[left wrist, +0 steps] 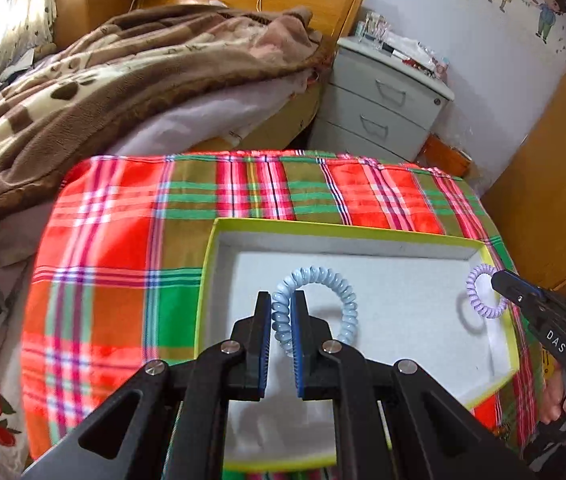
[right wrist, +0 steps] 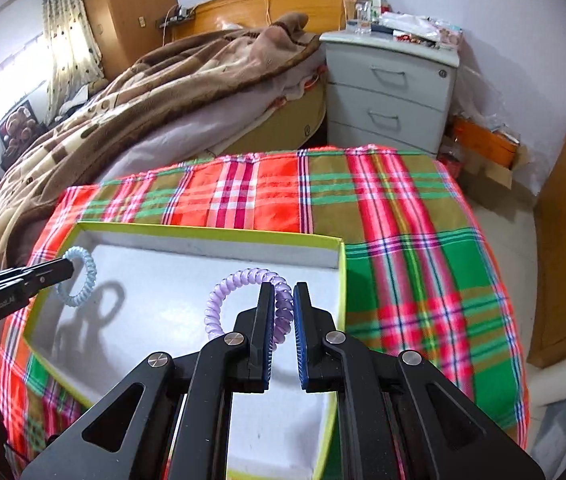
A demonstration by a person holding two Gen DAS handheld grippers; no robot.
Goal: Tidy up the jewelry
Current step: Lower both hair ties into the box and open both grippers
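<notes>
Left tongs (left wrist: 281,308): we pinch the blue coil (left wrist: 323,292), its loop standing above the box (left wrist: 323,232) floor.
Right tongs (right wrist: 283,304): we clamp the purple coil (right wrist: 235,292), held over the box's right side.

The worktop (left wrist: 123,248) is covered by a plaid cloth (right wrist: 423,264) in red, green, olive and white, which drapes over its edges on every visible side. Directly on the cloth sits one shallow open box (left wrist: 219,248) with a yellow-green rim and a white lining. In the left wrist view it lies toward the near right part of the worktop; in the right wrist view it lies toward the near left. The far strip of cloth beyond the box is bare, as is the cloth at either side of it.
</notes>
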